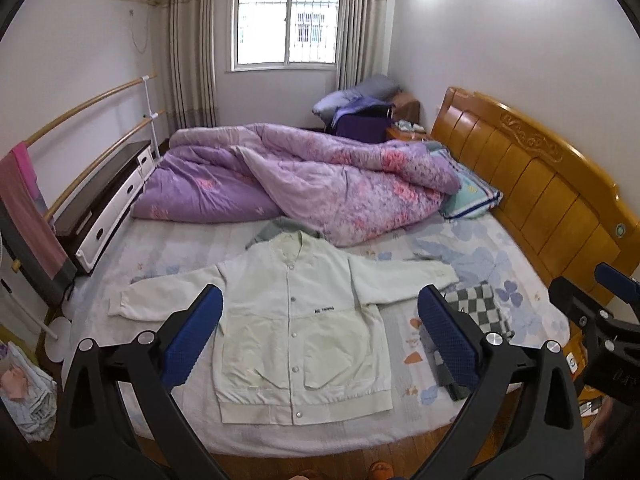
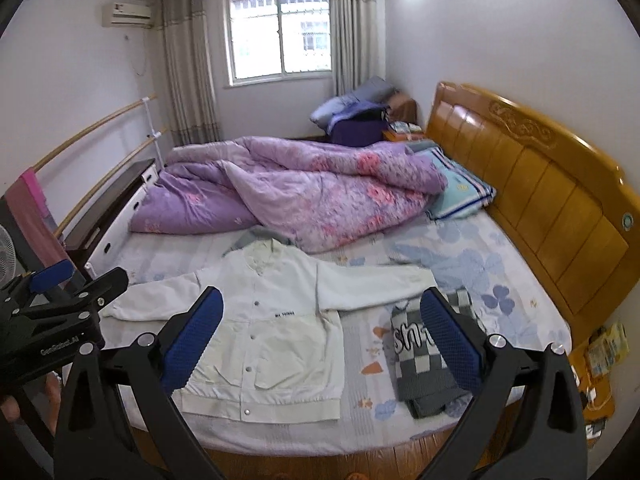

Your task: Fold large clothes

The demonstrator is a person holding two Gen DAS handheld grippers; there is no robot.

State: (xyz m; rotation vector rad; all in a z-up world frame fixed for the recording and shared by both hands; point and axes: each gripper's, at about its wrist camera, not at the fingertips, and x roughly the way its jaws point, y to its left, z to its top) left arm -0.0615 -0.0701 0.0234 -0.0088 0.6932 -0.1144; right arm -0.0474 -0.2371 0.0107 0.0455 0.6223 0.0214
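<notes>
- Lying flat, buttoned, sleeves spread, the pale jacket (image 1: pixel 296 320) occupied the bed's (image 1: pixel 520 312) near edge.
- Left claw (image 1: pixel 320 332) and right claw (image 2: pixel 320 336) hovered wide apart, empty.
- Purple quilt (image 1: pixel 304 176) was bunched behind, towards the window (image 1: pixel 286 24).

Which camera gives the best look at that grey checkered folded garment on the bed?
The right wrist view: the checkered garment lies mostly in sight there, white lettering showing, though one finger covers part of it. In the left wrist view a finger hides most of it.

- The left gripper (image 1: pixel 320 320) is wide open, holding nothing, up in the air.
- The right gripper (image 2: pixel 322 320) is wide open too, empty, just to its right.
</notes>
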